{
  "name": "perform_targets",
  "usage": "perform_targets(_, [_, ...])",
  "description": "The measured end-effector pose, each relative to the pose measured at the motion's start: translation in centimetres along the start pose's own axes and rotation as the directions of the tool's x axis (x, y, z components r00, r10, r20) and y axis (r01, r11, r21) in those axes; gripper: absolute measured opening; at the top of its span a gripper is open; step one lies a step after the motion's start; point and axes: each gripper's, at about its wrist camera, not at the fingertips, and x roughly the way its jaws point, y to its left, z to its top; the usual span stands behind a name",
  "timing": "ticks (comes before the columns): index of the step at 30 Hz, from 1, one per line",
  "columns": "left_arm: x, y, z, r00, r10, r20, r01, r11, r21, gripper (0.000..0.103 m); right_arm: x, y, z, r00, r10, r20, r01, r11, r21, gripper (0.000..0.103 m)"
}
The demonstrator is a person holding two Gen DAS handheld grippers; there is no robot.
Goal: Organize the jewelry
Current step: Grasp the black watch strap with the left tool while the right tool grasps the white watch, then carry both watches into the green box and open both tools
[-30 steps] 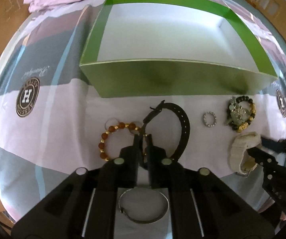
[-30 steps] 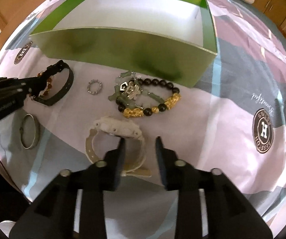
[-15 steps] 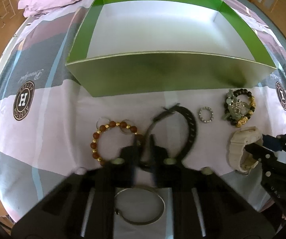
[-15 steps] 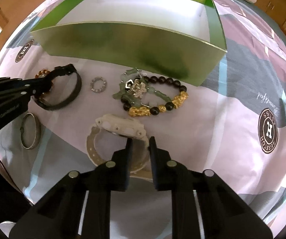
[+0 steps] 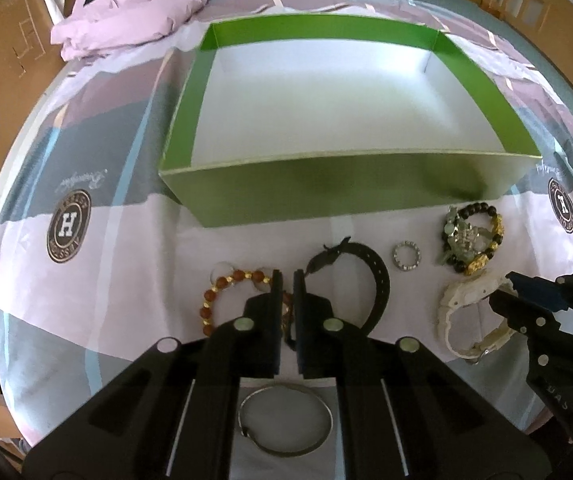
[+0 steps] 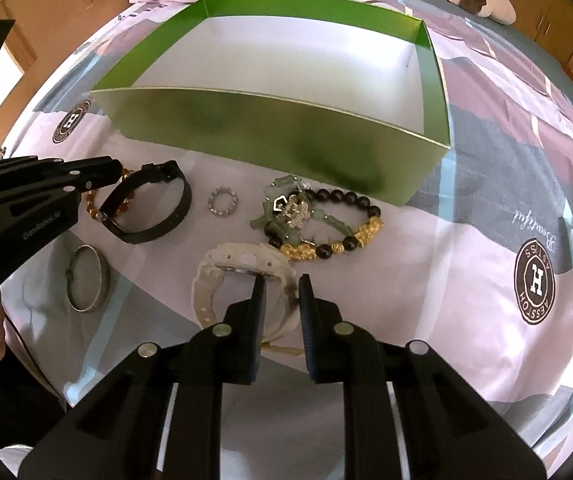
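Black strap bracelet (image 5: 370, 276) lifted off the bedsheet (image 5: 126, 240), pinched at its near end by left gripper (image 5: 285, 280); white watch (image 6: 242, 276) lies flat, right gripper (image 6: 279, 284) closed on its band; green box (image 6: 246, 128) behind.

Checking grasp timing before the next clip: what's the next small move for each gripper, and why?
Probably lift both and carry toward the green box. The left gripper has its jaws pinched on the black strap bracelet; the right gripper has its jaws around the white watch, though whether they clamp it is unclear. The box looks empty, and both pieces sit near the bedsheet.
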Motion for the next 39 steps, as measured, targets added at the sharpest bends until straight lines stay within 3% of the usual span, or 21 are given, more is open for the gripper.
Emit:
perform_targets(6, [0.5,-0.6,-0.2,1.000,0.022,-0.014,-0.021,0.999,0.028,0.005,0.8,0.2,0.0,1.000,-0.014,-0.027,0.014,1.000,0.008,0.019])
perform_targets(9, [0.8,-0.8,-0.3,0.999,0.027,-0.023,-0.026,0.999,0.038,0.014,1.3,0.2,0.0,0.999,-0.013,-0.044,0.014,1.000,0.017,0.027])
perform_targets(15, [2.4,-1.0,-0.3,0.999,0.017,-0.050,-0.014,0.999,0.046,0.026,2.6,0.4,-0.1,0.996,-0.026,-0.080,0.027,0.999,0.018,0.028])
perform_targets(18, [3.4,-1.0,-0.1,0.998,0.013,-0.062,-0.010,0.999,0.043,0.026,2.7,0.6,-0.1,0.997,-0.027,-0.073,0.028,1.000,0.014,0.028])
perform_targets(19, [3.4,-1.0,0.0,0.998,0.006,-0.060,-0.003,0.999,0.042,0.018,2.6,0.7,-0.1,0.997,-0.024,-0.072,0.025,1.000,0.012,0.027])
perform_targets(20, [3.4,-0.9,0.1,0.998,0.004,-0.058,-0.002,0.999,0.038,0.011,2.6,0.7,0.0,0.997,-0.017,-0.070,0.018,1.000,0.013,0.025])
perform_targets(21, [3.4,-0.8,0.1,0.998,-0.011,-0.062,0.013,0.999,0.033,0.007,2.5,0.7,0.0,0.998,-0.006,-0.068,0.007,1.000,0.015,0.011])
perform_targets(23, [3.0,-0.6,0.2,0.998,-0.035,-0.056,0.036,0.999,0.022,0.004,2.2,0.6,0.1,0.997,0.034,-0.064,-0.032,0.999,0.023,0.008])
perform_targets(34, [-1.0,1.2,1.2,0.996,-0.070,0.053,0.071,0.997,-0.033,0.003,-1.0,-0.3,0.8,0.995,0.066,0.069,-0.071,0.996,0.062,0.008])
perform_targets(39, [-2.4,2.1,2.3,0.990,-0.120,0.080,0.126,0.990,-0.062,0.005,-3.1,-0.2,1.6,0.989,0.082,0.125,-0.090,0.994,0.060,0.008])
